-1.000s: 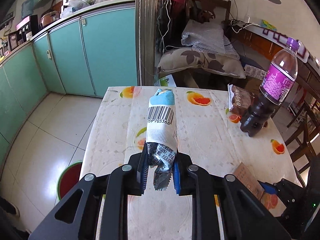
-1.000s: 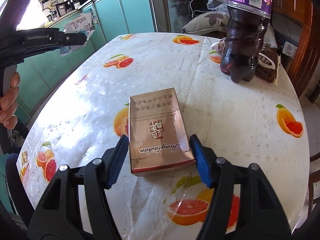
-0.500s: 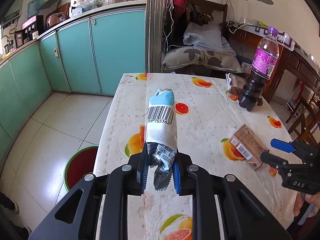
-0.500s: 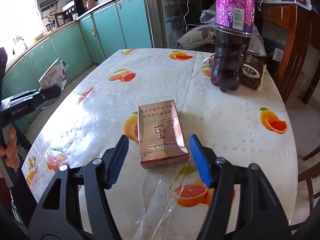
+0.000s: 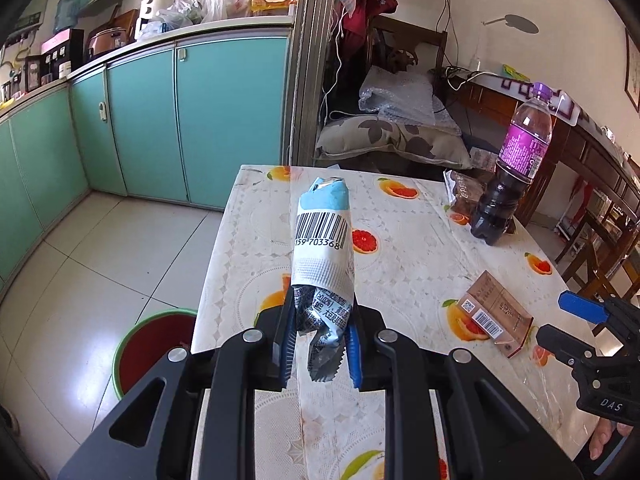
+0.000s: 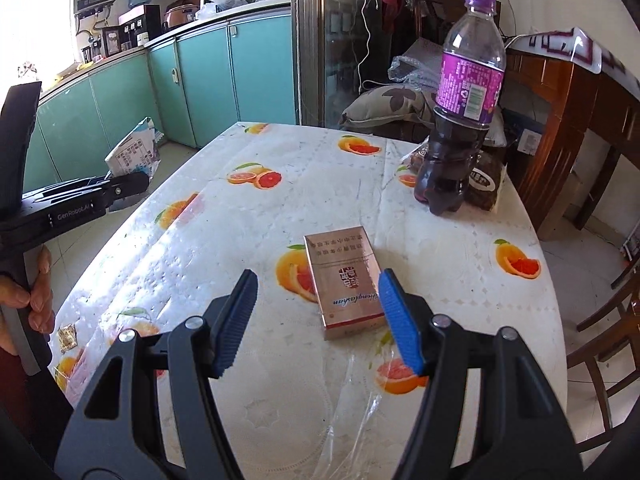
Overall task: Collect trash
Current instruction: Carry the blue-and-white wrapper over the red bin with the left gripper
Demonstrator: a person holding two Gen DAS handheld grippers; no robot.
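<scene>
Over the fruit-print bench [image 5: 400, 264] our left tongs [image 5: 320, 344] clamped a crumpled wrapper [image 5: 323, 248], right tongs [image 6: 320, 316] apart; it might slip before the bin [image 5: 152, 344] below-left.

Your left tool [image 5: 320, 340] gripped a crumpled wrapper [image 5: 323, 240] whose barcode carried the digits "159 703368" facing you; the small print lower down was too crumpled to read. The left tool's side [image 6: 76, 212] read "GenRobot.AI". The body of your right tool [image 5: 608, 404] showed "DAS". Just ahead of the right tool's tips [image 6: 316, 320], the brown carton [image 6: 344, 280] bore cursive script that looked like "Hongtashan", upside down to you. The bottle's purple label [image 6: 468, 88] was illegible.
</scene>
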